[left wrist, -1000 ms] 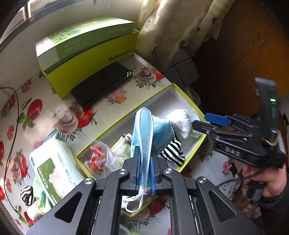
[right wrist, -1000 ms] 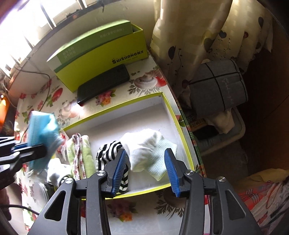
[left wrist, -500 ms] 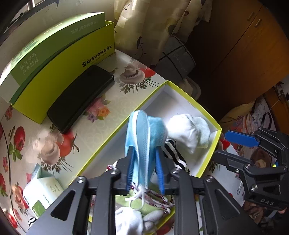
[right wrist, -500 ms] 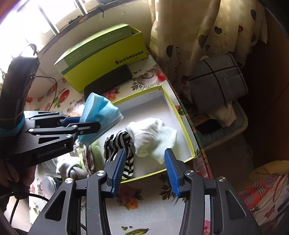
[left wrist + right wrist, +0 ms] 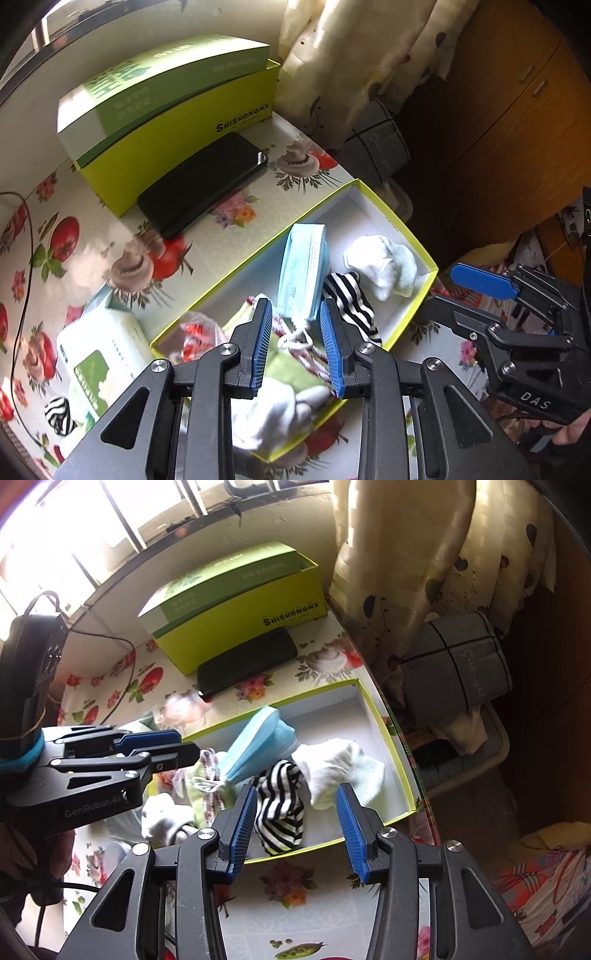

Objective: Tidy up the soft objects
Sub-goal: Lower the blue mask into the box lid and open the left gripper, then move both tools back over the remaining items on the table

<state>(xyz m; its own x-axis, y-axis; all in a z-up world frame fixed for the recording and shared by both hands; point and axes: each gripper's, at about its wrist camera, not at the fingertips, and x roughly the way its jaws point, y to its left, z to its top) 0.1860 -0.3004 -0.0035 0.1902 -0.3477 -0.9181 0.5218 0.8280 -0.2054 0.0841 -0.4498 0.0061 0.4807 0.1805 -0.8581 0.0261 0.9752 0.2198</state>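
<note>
The blue face mask (image 5: 303,266) (image 5: 255,749) lies in the shallow yellow-rimmed box (image 5: 391,218) (image 5: 388,734), leaning on a black-and-white striped sock (image 5: 351,302) (image 5: 280,808). A white sock (image 5: 380,266) (image 5: 340,771) sits to its right. My left gripper (image 5: 295,310) (image 5: 186,744) is open just above the mask's lower end; its pads do not touch it. At the box's front edge my right gripper (image 5: 295,794) (image 5: 441,290) hovers open and empty over the striped sock. A green sock (image 5: 291,369) and another white sock (image 5: 273,413) fill the box's left end.
A green carton (image 5: 166,122) and a black phone (image 5: 203,184) stand behind the box. A tissue pack (image 5: 99,362), a zebra-striped sock (image 5: 59,413) and a cable (image 5: 22,277) lie at left. Beyond the table's right edge hang a curtain (image 5: 424,554) and a grey bag (image 5: 454,664).
My left gripper has opened and let go of the blue mask, which now rests in the box. My right gripper has pulled up and back slightly, still open.
</note>
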